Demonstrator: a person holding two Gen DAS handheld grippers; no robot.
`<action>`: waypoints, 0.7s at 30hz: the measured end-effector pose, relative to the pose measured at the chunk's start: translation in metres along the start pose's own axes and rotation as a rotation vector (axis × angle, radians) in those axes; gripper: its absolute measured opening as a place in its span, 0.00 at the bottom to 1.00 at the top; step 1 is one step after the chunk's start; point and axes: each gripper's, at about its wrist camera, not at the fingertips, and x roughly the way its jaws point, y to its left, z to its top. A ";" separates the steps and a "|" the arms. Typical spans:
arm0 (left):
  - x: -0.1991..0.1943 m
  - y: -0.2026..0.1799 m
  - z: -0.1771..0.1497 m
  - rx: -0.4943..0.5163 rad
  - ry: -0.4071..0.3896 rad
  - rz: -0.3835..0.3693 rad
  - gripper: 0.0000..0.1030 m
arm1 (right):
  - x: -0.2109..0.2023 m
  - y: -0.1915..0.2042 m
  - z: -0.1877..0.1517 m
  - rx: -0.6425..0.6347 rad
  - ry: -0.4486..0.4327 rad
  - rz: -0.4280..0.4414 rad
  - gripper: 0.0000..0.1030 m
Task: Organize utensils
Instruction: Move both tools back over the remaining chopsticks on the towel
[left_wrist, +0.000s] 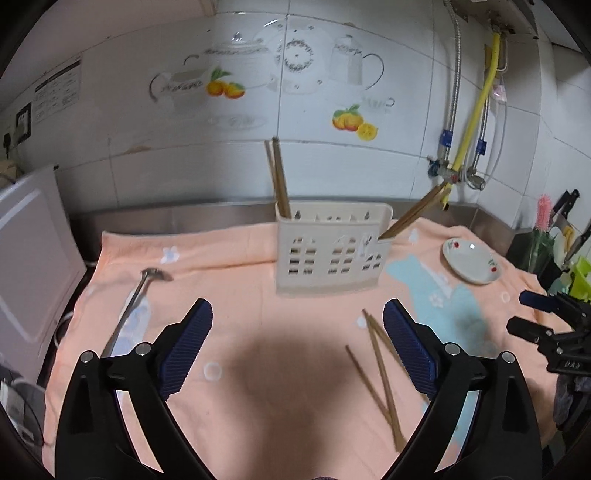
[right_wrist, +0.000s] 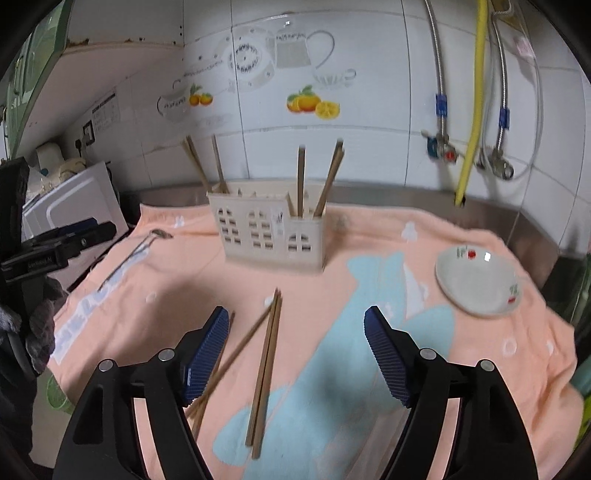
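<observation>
A peach terry towel (right_wrist: 461, 258) with pale blue and white printed shapes covers the worktop. A cream plastic utensil holder (right_wrist: 271, 236), box-shaped with window-like cut-outs in its front wall, stands upright near the towel's back edge, before the steel backsplash. Four thin wooden chopsticks stand in it in the right wrist view: two (right_wrist: 207, 162) leaning in the left-hand end compartment and two (right_wrist: 317, 177) in the right-hand end compartment. More loose chopsticks (right_wrist: 266, 369) lie flat on the towel in front of the holder, crossing one another; at least four are visible, the exact count unclear owing to overlap. A metal utensil with a long slim handle (left_wrist: 129, 310) lies on the towel's left side; its head is blurred. One shallow white ceramic dish (right_wrist: 476, 284) with red and green motifs sits at the right. The left gripper (left_wrist: 297, 332) has ribbed blue pads, jaws wide apart, holding nothing. The right gripper (right_wrist: 295, 343) is likewise spread and empty, the loose chopsticks lying below and between its fingers.
</observation>
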 end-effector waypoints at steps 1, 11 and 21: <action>0.000 0.001 -0.004 -0.007 0.007 0.000 0.90 | 0.001 0.001 -0.007 -0.001 0.001 -0.007 0.71; 0.003 0.011 -0.046 -0.041 0.069 0.020 0.91 | 0.021 0.013 -0.069 -0.019 0.073 -0.052 0.71; 0.012 0.018 -0.071 -0.073 0.131 0.024 0.91 | 0.045 0.014 -0.101 0.016 0.159 -0.029 0.44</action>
